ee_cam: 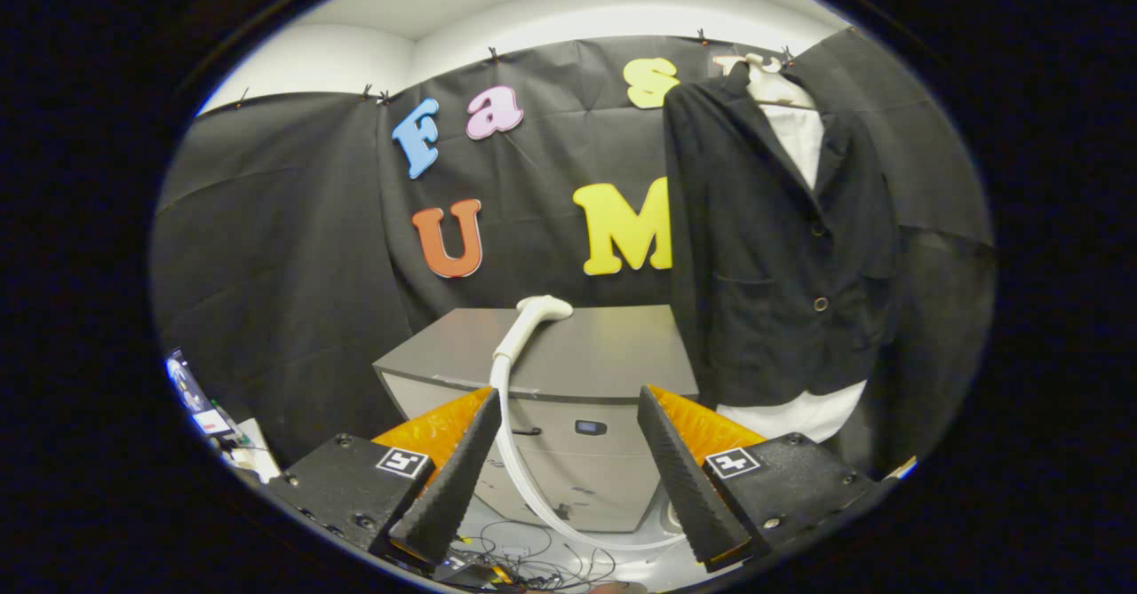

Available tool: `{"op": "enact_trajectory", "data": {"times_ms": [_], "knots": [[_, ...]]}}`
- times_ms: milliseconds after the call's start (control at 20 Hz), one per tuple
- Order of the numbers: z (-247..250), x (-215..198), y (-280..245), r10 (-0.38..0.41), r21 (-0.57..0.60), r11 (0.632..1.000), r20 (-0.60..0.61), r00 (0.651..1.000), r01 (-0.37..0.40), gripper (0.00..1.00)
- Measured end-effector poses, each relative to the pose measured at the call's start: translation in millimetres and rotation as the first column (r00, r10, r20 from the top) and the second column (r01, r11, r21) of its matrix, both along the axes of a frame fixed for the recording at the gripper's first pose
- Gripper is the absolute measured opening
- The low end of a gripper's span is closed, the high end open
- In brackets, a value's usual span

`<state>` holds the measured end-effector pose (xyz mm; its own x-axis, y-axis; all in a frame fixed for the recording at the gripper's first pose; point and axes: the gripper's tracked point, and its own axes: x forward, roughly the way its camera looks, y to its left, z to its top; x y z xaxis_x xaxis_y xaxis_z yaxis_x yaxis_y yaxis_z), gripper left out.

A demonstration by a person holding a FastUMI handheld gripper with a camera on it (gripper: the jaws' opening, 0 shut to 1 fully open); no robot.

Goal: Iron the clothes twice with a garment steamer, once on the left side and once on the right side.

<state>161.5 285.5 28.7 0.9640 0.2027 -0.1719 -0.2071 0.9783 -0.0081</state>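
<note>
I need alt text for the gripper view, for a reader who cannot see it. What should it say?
The open gripper holds nothing and faces a grey cabinet, where a white garment steamer head lies on top with its hose hanging down the front. Beside the cabinet hangs a black jacket over a white shirt.

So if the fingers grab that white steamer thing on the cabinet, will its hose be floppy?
Probably floppy: the hose sags in a loose loop down the cabinet front. The steamer head looks rigid and smooth, so it may slip, and the hose would likely tug it. The gripper is open, fingers short of it.
</note>
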Motion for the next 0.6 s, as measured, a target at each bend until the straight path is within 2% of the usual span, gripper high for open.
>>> {"op": "enact_trajectory", "data": {"times_ms": [200, 400, 600], "knots": [[16.6, 62.4, 42.8, 0.042, -0.034, 0.999, -0.027, 0.999, -0.043, 0.98], [17.3, 129.4, 76.0, 0.046, -0.032, 0.998, -0.108, 0.993, -0.049, 0.98], [2.5, 179.6, 94.5, 0.036, -0.031, 0.999, -0.190, 0.981, -0.043, 0.98]]}}
